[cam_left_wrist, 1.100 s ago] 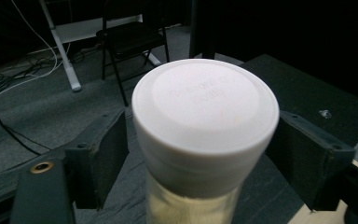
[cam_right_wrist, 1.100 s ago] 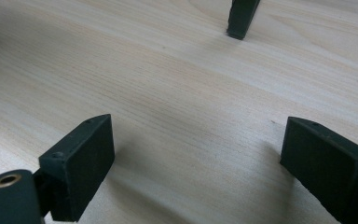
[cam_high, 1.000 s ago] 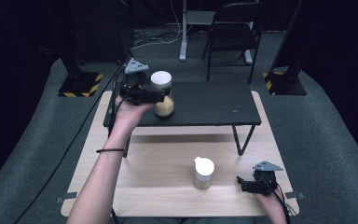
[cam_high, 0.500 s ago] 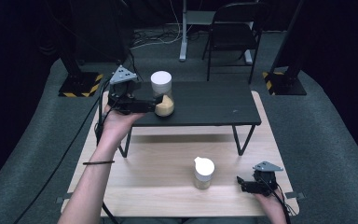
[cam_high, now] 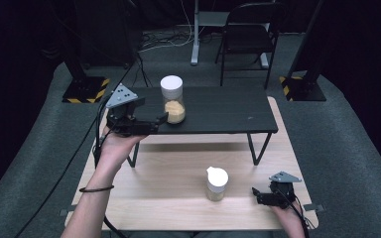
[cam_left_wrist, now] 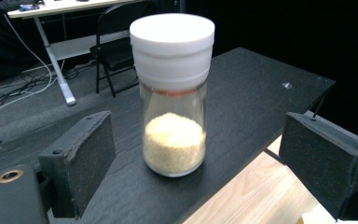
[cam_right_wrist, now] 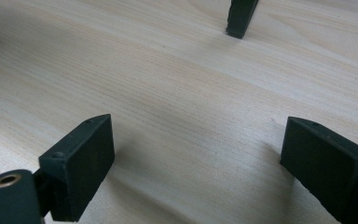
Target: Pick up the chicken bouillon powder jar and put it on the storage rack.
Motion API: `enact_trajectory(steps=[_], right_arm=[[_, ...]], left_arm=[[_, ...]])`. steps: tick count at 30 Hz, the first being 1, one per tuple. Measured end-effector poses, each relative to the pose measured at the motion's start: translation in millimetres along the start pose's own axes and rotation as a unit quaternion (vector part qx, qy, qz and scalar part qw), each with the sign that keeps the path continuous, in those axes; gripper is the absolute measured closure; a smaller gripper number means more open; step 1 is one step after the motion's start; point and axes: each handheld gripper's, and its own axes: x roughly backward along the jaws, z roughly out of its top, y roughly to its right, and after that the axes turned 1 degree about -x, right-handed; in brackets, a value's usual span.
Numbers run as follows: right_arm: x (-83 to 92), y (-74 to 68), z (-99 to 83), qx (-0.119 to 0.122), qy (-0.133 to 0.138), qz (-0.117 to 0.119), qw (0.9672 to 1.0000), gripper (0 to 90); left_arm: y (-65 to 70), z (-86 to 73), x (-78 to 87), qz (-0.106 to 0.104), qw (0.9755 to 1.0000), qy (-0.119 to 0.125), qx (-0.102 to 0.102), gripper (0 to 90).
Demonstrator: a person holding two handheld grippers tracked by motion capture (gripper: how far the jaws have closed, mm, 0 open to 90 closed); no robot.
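A clear jar [cam_high: 172, 100] with a white lid and pale yellow grains stands upright on the low black table [cam_high: 228, 106]. My left gripper [cam_high: 161, 120] is open just in front and left of it, its jaws apart from the glass. In the left gripper view the jar [cam_left_wrist: 173, 93] stands beyond the two spread jaws, untouched. A second, smaller jar [cam_high: 217, 183] with a white lid stands on the wooden table [cam_high: 163, 178]. My right gripper [cam_high: 256, 194] rests open on the wood to that jar's right, and the right gripper view has bare wood [cam_right_wrist: 177, 107] between its jaws.
The black table's legs [cam_high: 256, 148] stand on the wooden table; one leg foot [cam_right_wrist: 240, 18] is ahead of the right gripper. A folding chair [cam_high: 248, 34], a white desk leg [cam_high: 195, 29] and cables lie beyond on grey carpet.
My left gripper has let go of the grain jar and drawn back toward the left and the person, leaving the jar on the black table. The right gripper has stayed put.
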Motion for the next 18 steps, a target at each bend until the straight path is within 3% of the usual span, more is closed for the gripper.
enact_trajectory(steps=[18], right_arm=[[0.0,0.0,0.0,0.000,0.000,0.000,1.0000,8.6]], left_arm=[[-0.7,-34.0,19.6,0.012,0.9999,0.002,0.009,10.4]])
